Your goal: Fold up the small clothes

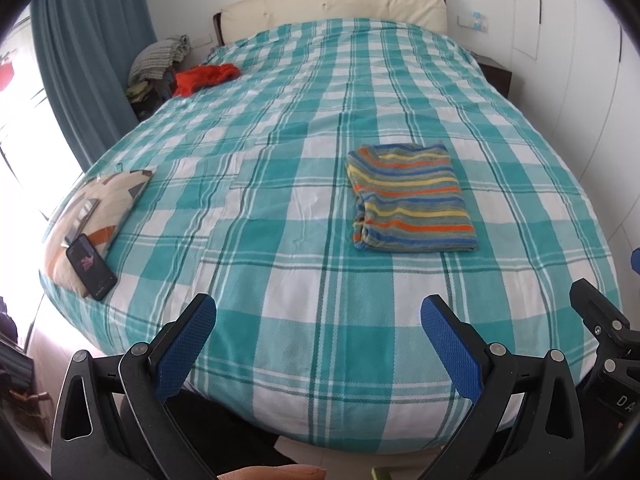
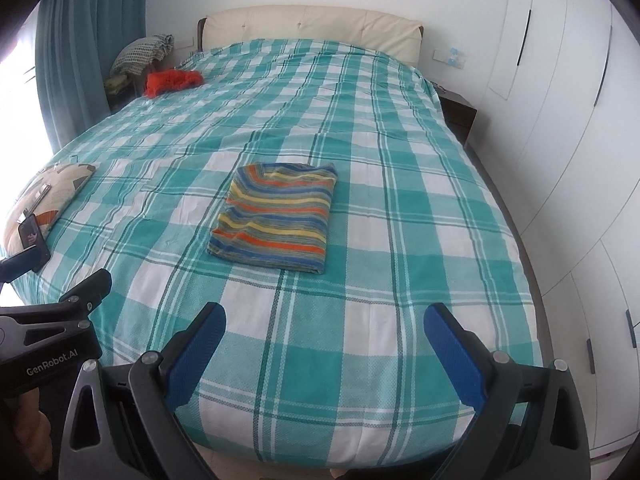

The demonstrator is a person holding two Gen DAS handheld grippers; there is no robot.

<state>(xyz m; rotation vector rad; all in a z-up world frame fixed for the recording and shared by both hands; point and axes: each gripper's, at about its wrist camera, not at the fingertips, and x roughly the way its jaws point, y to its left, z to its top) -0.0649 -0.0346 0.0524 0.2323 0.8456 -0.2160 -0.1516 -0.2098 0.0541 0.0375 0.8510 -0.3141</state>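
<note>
A small striped garment (image 1: 410, 198) (image 2: 278, 216) in orange, yellow, blue and grey lies folded into a neat rectangle near the middle of the teal checked bed (image 1: 280, 320) (image 2: 360, 320). My left gripper (image 1: 318, 312) hangs open over the bed's near edge, well short of the garment and to its left, with nothing between its blue pads. My right gripper (image 2: 324, 320) is open too, nearer than the garment and slightly right of it. Each gripper shows at the edge of the other's view. A crumpled orange-red garment (image 1: 204, 77) (image 2: 172, 81) lies at the far left, near the headboard.
A patterned cushion (image 1: 100, 208) (image 2: 44, 196) with a phone (image 1: 91, 266) (image 2: 33, 240) on it sits at the bed's left edge. Beyond are a heap of laundry (image 1: 160, 60), a curtain (image 1: 92, 60), a nightstand (image 2: 458, 114) and white wardrobes (image 2: 568, 160) on the right.
</note>
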